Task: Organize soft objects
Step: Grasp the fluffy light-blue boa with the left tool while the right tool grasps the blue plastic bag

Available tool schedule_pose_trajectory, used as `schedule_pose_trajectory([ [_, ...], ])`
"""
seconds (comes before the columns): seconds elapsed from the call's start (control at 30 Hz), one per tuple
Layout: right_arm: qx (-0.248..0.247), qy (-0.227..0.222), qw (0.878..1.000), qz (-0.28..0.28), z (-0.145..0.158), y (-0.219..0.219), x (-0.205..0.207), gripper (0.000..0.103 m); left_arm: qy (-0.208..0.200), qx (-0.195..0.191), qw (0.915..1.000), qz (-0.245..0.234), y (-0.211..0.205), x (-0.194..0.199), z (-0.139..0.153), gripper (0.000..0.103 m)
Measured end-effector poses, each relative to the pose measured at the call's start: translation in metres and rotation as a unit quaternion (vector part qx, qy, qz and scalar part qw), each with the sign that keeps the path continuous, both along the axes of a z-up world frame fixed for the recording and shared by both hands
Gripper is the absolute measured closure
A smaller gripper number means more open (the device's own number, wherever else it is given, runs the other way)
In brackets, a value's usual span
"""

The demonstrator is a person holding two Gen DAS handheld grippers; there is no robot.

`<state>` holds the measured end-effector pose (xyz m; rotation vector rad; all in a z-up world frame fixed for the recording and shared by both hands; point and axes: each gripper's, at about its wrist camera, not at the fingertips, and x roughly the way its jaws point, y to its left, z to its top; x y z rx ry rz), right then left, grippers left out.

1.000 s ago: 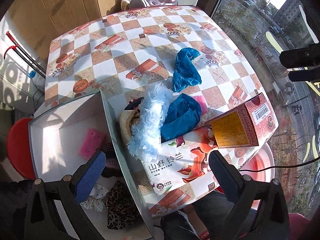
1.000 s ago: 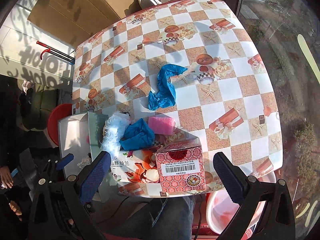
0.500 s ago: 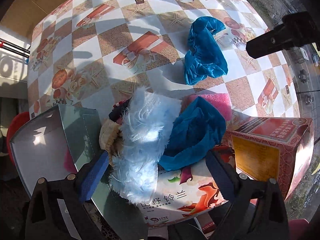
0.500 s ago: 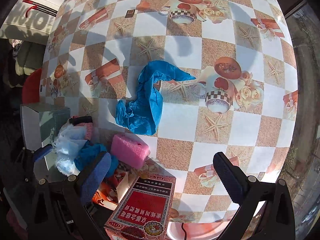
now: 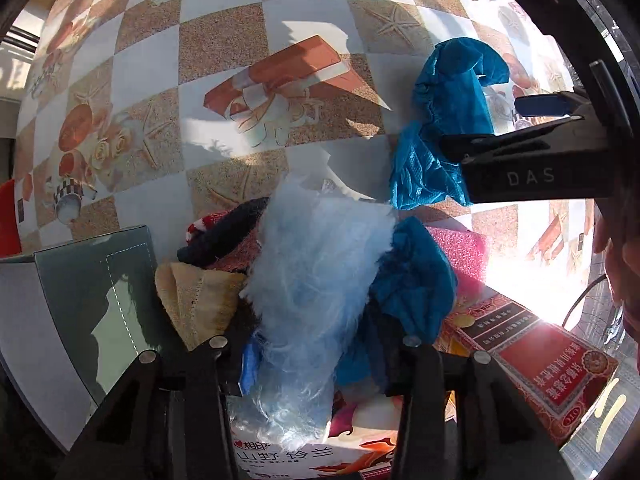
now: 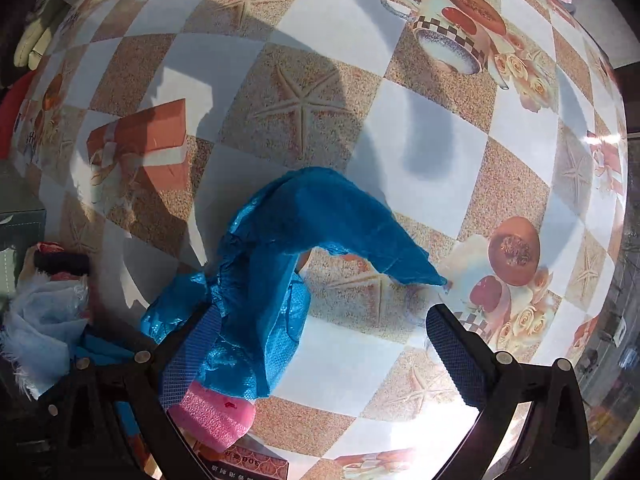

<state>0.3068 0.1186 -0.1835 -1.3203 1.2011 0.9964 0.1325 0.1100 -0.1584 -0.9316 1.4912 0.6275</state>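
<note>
Low in the left wrist view, your left gripper (image 5: 316, 356), jaws just closing around the pale blue fluffy cloth (image 5: 320, 264), could drag up the blue shoe cover (image 5: 412, 280) beside it, while your right gripper (image 6: 320, 344) hangs open over another blue shoe cover (image 6: 280, 272).

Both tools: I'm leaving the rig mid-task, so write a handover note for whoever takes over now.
Left tool: jaws have just been closing, pads on the pale blue fluffy piece atop the pile.
Right tool: open, straddling the blue cloth on the table, not gripping.
Pile also holds a second blue cloth and pink foam.
Done: one grasp. Left: lift it, grasp the blue cloth, sort the rest.
</note>
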Motion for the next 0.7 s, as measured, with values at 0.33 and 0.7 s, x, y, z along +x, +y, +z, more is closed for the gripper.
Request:
schedule_pose_trajectory([
  [0.33,0.021,0.041,0.972,-0.229,0.032,-0.108,0.130,0.000,-0.061,0.125,0.9900,0.022,0.070,0.018,0.067,0.021],
  [0.7,0.052,0.036,0.988,-0.141,0.030,-0.095,0.071,0.000,-0.004,0.068,0.9977,0.006,0.032,0.023,0.027,0.021],
])
